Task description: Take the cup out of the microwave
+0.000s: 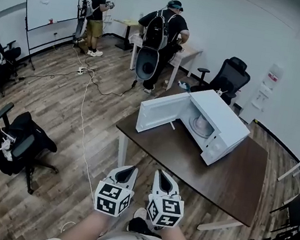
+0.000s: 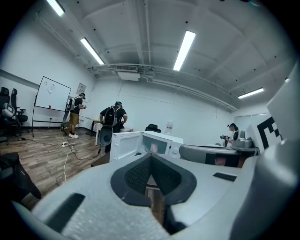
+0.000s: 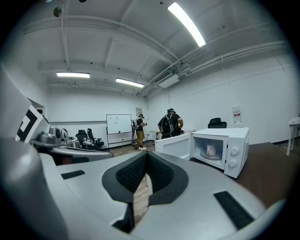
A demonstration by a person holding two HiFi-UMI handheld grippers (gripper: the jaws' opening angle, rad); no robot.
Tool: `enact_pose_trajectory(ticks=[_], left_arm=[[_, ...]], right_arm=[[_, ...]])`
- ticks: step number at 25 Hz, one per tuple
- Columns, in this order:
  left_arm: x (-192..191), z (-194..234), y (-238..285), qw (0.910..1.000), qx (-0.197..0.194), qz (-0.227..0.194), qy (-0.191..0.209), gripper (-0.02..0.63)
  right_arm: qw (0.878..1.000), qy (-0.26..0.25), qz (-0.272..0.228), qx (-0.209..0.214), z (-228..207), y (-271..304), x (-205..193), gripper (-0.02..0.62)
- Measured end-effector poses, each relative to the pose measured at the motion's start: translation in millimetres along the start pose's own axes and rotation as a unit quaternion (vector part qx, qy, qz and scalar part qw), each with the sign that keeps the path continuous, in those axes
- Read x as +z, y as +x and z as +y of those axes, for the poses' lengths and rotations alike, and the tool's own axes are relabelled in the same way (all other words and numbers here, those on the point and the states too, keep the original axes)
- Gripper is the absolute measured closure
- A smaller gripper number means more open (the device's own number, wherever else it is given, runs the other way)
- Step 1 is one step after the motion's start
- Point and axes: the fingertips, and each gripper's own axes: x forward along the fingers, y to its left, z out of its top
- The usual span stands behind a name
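Nearest, the left claw and right claw hover side by side just short of the dark brown rectangular surface, each clenched empty with its jaws meeting at the tips. Farther back on that surface stands the white box-shaped microwave, its door swung wide open. The pale pink cup sits inside on the round turntable, upright, its long axis vertical.
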Motion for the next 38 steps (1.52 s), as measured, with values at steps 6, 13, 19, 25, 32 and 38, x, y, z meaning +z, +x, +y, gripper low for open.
enact_pose_trajectory(ticks=[6, 13, 19, 25, 32, 38], left_arm=[[-4, 17, 13, 0.9999, 0.011, 0.011, 0.001, 0.592], [12, 29, 65, 0.9996, 0.014, 0.012, 0.023, 0.592], [37, 22, 128, 0.9993, -0.001, 0.013, 0.036, 0.592], [49, 4, 196, 0.9987, -0.034, 0.019, 0.033, 0.592], [57, -9, 273, 0.9966, -0.059, 0.025, 0.052, 0.592], [61, -31, 323, 0.9938, -0.089, 0.024, 0.062, 0.592]], right_arm=[[1.000, 0.007, -0.001, 0.003, -8, 23, -1, 0.580], [1.000, 0.013, -0.019, 0.003, -41, 66, 15, 0.580], [0.999, 0.026, -0.024, -0.022, -98, 95, 29, 0.580], [0.998, 0.033, -0.022, -0.041, -153, 124, 38, 0.580], [0.997, 0.035, -0.027, -0.067, -217, 158, 44, 0.580], [0.996, 0.033, -0.024, -0.081, -254, 175, 47, 0.580]])
